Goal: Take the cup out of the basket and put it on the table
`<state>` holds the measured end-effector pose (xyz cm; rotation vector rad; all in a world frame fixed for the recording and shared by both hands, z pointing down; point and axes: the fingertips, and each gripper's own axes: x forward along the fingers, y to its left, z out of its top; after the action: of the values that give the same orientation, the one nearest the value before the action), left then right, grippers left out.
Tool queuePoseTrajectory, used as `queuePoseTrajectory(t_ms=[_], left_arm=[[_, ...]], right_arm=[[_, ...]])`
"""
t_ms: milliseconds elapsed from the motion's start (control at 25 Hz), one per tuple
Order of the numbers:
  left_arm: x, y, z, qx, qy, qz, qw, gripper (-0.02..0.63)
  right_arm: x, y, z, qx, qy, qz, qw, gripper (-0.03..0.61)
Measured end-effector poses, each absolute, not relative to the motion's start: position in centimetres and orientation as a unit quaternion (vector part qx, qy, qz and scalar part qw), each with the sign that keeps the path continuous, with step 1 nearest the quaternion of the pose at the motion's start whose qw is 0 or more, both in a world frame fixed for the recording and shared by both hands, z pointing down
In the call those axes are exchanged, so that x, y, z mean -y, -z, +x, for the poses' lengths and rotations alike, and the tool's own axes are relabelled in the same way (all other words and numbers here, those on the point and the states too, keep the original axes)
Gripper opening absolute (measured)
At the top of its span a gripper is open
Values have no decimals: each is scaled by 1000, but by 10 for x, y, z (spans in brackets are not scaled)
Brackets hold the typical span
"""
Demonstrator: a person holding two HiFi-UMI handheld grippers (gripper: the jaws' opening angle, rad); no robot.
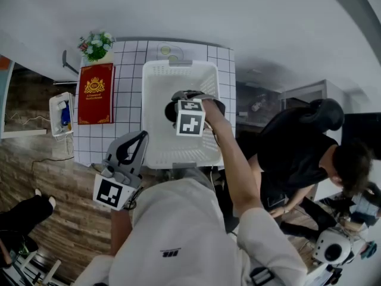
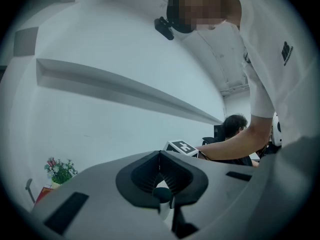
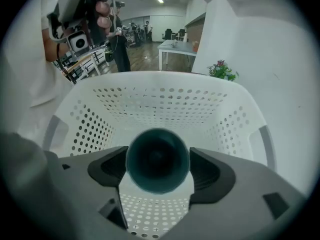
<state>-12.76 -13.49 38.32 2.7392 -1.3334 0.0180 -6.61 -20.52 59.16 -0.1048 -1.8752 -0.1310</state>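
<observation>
Tabletop [image 1: 128, 109]: red book [image 1: 95, 94] perhaps, print unreadable

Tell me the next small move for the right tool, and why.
Probably lift the right tool straight up. Its jaws seem closed on the dark cup, which is down inside the white basket with walls all around. The cup must clear the rim before it heads for the table.

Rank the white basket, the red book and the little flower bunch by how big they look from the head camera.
1. white basket, by far the largest
2. red book, clearly smaller
3. flower bunch, the smallest

The basket stands taller, so nearer the camera, which may enlarge it slightly.
</observation>
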Motion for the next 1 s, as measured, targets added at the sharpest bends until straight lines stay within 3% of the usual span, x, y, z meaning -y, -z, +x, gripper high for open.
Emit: queuePoseTrajectory(t_ms=[1000], left_arm=[[120, -375, -103, 377, -2, 926, 27, 11]], right_arm=[[173, -492, -43, 829, 67, -15, 555, 387]])
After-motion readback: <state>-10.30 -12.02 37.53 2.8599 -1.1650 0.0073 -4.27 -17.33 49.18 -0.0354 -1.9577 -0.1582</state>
